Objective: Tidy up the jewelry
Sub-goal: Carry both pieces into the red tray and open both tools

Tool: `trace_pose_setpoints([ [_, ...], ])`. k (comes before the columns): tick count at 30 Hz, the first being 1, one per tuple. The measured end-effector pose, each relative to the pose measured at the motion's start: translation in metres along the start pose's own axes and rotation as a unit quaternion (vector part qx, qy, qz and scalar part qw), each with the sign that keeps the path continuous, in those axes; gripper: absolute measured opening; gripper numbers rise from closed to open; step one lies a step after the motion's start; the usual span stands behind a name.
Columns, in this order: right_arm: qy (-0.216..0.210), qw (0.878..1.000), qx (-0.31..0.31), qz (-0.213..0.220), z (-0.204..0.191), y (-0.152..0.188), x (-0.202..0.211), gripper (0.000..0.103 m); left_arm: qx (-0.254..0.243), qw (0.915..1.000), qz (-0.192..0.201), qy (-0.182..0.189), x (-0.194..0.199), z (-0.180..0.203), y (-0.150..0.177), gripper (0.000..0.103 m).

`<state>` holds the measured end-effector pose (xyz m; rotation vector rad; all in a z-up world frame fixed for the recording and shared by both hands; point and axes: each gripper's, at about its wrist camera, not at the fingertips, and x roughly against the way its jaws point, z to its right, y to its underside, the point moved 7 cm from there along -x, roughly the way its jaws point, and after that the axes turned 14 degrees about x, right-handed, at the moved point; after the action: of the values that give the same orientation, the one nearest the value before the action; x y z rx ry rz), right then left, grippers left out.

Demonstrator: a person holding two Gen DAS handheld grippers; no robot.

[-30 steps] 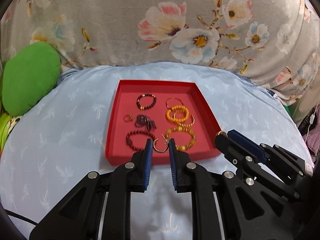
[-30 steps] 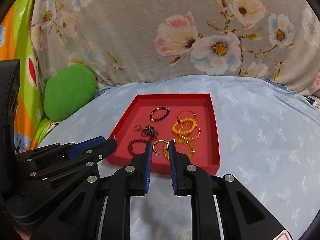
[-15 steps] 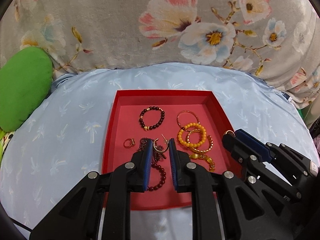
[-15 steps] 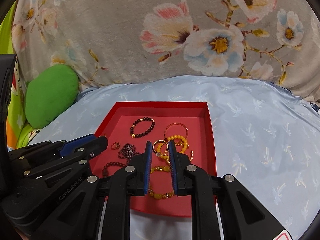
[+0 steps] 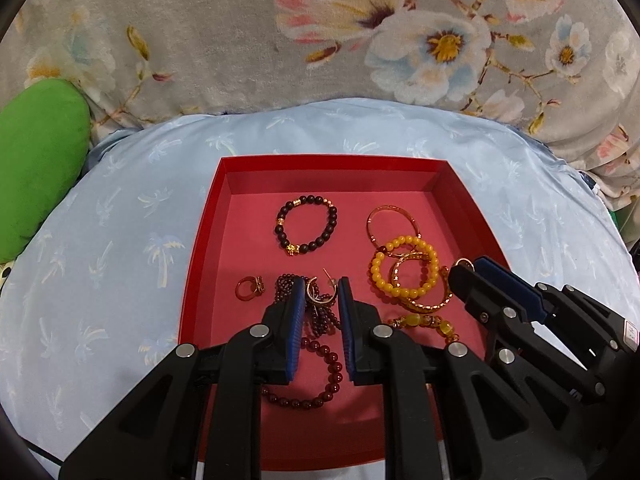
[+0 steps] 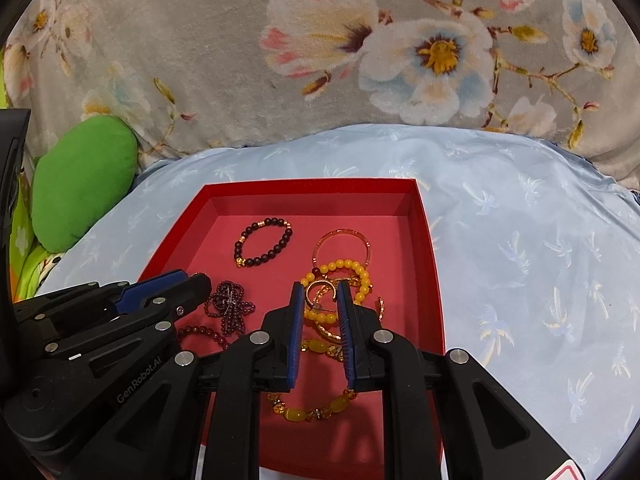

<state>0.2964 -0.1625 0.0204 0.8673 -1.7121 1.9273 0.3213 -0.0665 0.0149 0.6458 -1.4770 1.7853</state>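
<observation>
Over the red tray point(image 5: 200, 240) on the bed, we held a gold hoop earring in each gripper — left point(image 5: 319, 295), right point(image 6: 319, 300), fingers narrow on them — so both, we judged, awaited placing beside the sorted bracelets point(image 5: 404, 268).

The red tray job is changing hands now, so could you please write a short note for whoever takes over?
Left tool: shut on a gold hoop earring, held over the dark bead cluster in the red tray.
Right tool: shut on a second gold earring, held over the yellow bead bracelet.
In the tray: black bead bracelet, thin gold bangle, small ring, dark red bracelet, amber bracelet.
Done: both earrings picked up.
Left: set them down as a pair on bare tray floor.
</observation>
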Motion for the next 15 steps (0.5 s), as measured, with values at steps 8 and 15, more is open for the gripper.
trace_pose_setpoints([
  [8, -0.002, 1.0, -0.001, -0.009, 0.0, 0.005, -0.013, 0.016, 0.001, 1.0, -0.008, -0.004, -0.012, -0.003, 0.003, 0.016],
  [15, 0.0, 1.0, -0.003, -0.009, 0.002, 0.006, -0.014, 0.018, 0.003, 1.0, -0.005, -0.007, -0.013, -0.002, 0.002, 0.017],
])
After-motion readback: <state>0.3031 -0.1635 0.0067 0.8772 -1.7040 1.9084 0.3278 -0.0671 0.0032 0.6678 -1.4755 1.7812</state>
